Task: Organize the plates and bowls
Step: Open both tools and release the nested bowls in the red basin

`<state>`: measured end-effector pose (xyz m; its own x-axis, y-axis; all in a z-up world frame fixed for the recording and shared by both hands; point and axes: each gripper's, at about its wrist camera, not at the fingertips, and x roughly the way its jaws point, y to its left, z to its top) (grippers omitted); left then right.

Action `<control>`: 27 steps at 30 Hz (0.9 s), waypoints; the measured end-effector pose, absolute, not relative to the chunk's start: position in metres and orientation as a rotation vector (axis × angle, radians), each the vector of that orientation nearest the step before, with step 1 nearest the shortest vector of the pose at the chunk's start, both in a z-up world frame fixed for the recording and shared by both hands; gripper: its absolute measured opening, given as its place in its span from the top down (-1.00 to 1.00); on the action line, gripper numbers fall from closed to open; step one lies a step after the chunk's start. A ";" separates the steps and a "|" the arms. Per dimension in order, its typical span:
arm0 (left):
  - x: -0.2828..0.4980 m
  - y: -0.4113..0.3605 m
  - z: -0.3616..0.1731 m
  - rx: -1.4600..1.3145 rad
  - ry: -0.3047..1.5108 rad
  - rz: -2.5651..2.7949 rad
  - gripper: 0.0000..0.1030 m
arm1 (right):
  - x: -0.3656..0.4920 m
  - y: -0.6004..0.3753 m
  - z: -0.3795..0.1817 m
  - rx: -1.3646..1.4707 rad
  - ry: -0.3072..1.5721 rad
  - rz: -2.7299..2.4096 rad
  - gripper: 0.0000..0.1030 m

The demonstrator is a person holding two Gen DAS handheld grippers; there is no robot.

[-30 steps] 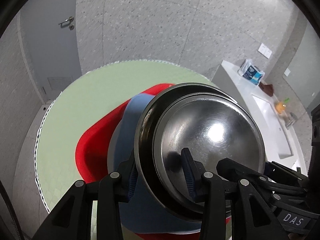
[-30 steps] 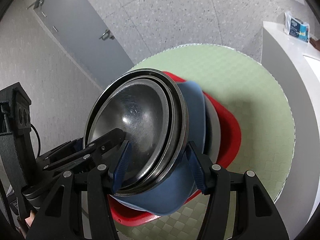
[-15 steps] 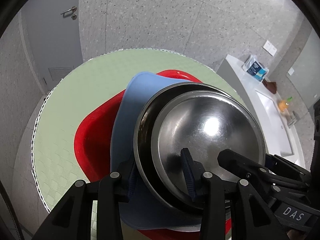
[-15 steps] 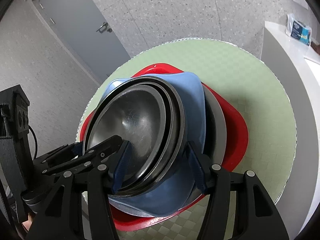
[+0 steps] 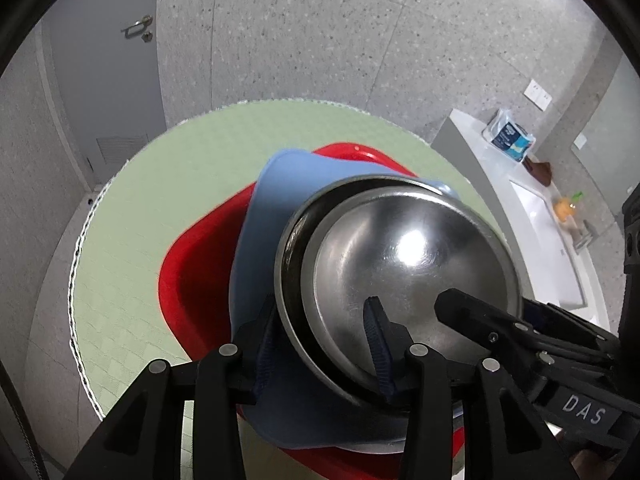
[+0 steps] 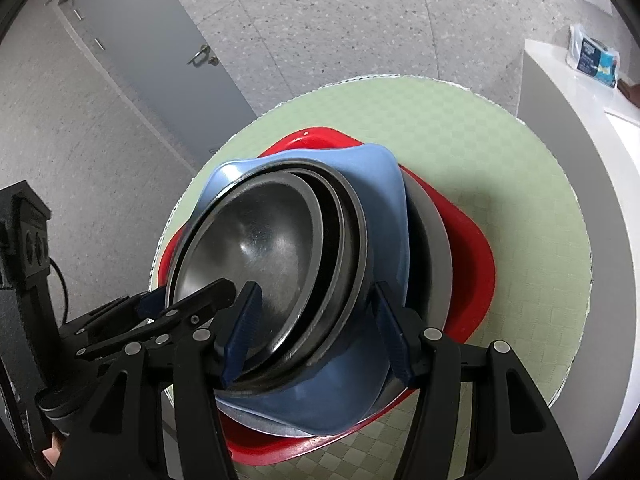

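A stack of nested steel bowls (image 5: pixel 404 264) sits in a blue square bowl (image 5: pixel 276 216), above a grey plate and a red square plate (image 5: pixel 188 280) on the round green table (image 5: pixel 160 184). My left gripper (image 5: pixel 320 344) is shut on the stack's rim, one pad inside the top steel bowl, one outside the blue bowl. My right gripper (image 6: pixel 316 336) grips the opposite rim of the same stack (image 6: pixel 256 252) in the same way. The blue bowl (image 6: pixel 384 184), grey plate (image 6: pixel 432 240) and red plate (image 6: pixel 472 256) show in the right wrist view.
A white counter (image 5: pixel 536 216) with a sink and a blue-white packet (image 5: pixel 508 136) stands to the right of the table. A grey door (image 6: pixel 132 36) is behind the table. The green tabletop (image 6: pixel 500 160) shows around the red plate.
The stack, held by both grippers, has come down towards the red plate and levelled out. More of the blue bowl and red plate shows now.
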<state>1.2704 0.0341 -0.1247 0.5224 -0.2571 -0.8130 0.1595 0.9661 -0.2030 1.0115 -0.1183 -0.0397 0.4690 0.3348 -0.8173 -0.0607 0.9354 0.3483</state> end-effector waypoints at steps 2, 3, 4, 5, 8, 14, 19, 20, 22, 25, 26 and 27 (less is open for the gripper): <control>1.268 0.035 -0.123 -0.111 0.982 -0.255 0.10 | 1.011 -0.119 -0.035 0.281 1.041 0.232 -0.24; 1.266 0.034 -0.123 -0.107 0.981 -0.255 0.09 | 1.010 -0.120 -0.031 0.271 1.027 0.224 -0.26; 1.264 0.033 -0.123 -0.101 0.980 -0.261 0.02 | 1.011 -0.121 -0.029 0.268 1.021 0.223 -0.30; 1.262 0.032 -0.123 -0.095 0.977 -0.264 -0.08 | 1.011 -0.121 -0.027 0.266 1.019 0.217 -0.32; 1.257 0.032 -0.120 -0.079 0.961 -0.270 -0.25 | 1.011 -0.123 -0.026 0.253 1.010 0.204 -0.33; 1.236 0.029 -0.117 -0.028 0.926 -0.263 -0.40 | 1.004 -0.122 -0.023 0.220 0.987 0.180 -0.42; 1.215 0.034 -0.112 0.002 0.876 -0.223 -0.76 | 0.993 -0.126 -0.020 0.221 0.953 0.158 -0.43; 1.211 0.034 -0.111 0.005 0.872 -0.218 -0.79 | 0.990 -0.127 -0.019 0.226 0.946 0.154 -0.44; 1.201 0.035 -0.113 0.008 0.872 -0.215 -0.79 | 0.984 -0.129 -0.018 0.227 0.939 0.137 -0.44; 1.183 0.040 -0.113 0.004 0.862 -0.209 -0.79 | 0.976 -0.130 -0.017 0.231 0.934 0.119 -0.45; 1.178 0.042 -0.113 0.004 0.858 -0.208 -0.79 | 0.973 -0.129 -0.017 0.234 0.932 0.117 -0.45; 1.173 0.044 -0.112 0.004 0.852 -0.206 -0.79 | 0.969 -0.128 -0.016 0.236 0.925 0.115 -0.45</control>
